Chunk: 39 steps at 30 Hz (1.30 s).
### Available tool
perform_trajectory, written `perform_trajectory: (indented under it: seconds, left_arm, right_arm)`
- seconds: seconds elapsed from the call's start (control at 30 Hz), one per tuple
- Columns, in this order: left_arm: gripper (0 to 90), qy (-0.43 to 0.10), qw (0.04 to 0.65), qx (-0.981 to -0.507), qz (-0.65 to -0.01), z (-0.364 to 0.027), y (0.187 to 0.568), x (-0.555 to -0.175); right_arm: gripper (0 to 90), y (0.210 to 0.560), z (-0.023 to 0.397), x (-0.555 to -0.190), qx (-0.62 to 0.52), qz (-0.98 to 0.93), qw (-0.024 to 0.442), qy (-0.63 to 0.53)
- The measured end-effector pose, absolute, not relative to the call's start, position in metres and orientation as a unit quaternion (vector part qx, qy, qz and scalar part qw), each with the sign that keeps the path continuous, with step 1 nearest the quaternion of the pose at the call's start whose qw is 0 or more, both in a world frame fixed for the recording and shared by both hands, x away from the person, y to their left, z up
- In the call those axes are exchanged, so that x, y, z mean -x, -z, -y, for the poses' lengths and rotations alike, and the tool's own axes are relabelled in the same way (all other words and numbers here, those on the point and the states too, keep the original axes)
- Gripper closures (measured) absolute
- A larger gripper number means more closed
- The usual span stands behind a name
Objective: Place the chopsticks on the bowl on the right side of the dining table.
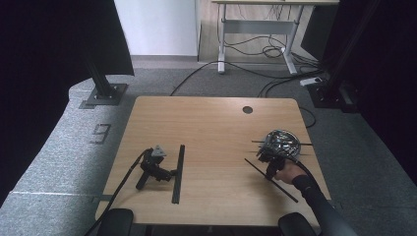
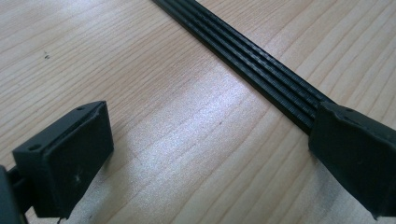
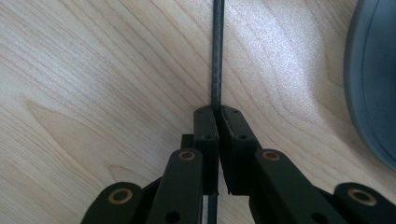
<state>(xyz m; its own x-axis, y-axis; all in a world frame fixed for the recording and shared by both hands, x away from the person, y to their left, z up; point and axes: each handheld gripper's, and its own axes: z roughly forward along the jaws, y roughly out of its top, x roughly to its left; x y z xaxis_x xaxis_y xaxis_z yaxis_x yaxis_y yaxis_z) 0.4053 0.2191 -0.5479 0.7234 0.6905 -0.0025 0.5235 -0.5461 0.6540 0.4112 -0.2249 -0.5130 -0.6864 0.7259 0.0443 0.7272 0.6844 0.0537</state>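
My right gripper (image 1: 270, 172) (image 3: 217, 112), held in a person's hand (image 1: 289, 172), is shut on a thin black rod (image 1: 282, 189) (image 3: 216, 56) that lies slantwise on the wooden table (image 1: 211, 128) near its right edge. Just beyond the gripper stands a round grey dish (image 1: 281, 142) (image 3: 373, 79) with shiny contents, and more thin rods (image 1: 305, 144) lie across it. My left gripper (image 1: 167, 173) (image 2: 212, 154) rests unheld on the table's left half with its jaws wide open and nothing between them. One fingertip (image 2: 359, 154) sits against a flat, ribbed black strip (image 1: 178, 172) (image 2: 252, 65).
A round cable hole (image 1: 247, 109) sits at the table's far right. The left gripper's cable (image 1: 118, 191) runs off the front edge. Past the table are a carpeted floor with cables (image 1: 231, 69), a black post's base (image 1: 103, 93) and a second desk (image 1: 260, 24).
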Motion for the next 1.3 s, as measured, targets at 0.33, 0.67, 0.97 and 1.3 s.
perform_trajectory:
  seconds: [0.33, 0.67, 0.97, 1.3]
  left_arm:
    - [0.0, -0.129, 0.324, -0.870, -0.349, -0.219, 0.548, -0.405]
    - [0.0, -0.129, 0.323, -0.870, -0.348, -0.219, 0.548, -0.405]
    - [0.0, -0.129, 0.323, -0.871, -0.347, -0.219, 0.548, -0.405]
    - [0.0, -0.129, 0.324, -0.870, -0.347, -0.219, 0.548, -0.405]
  right_arm:
    - [85.7, 0.513, 0.227, -0.410, 0.390, 0.920, 0.007, 0.040]
    - [85.5, 0.489, 0.224, -0.407, 0.382, 0.923, 0.000, 0.053]
    - [85.5, 0.460, 0.224, -0.408, 0.380, 0.922, -0.006, 0.074]
    - [85.5, 0.434, 0.225, -0.410, 0.380, 0.921, -0.018, 0.086]
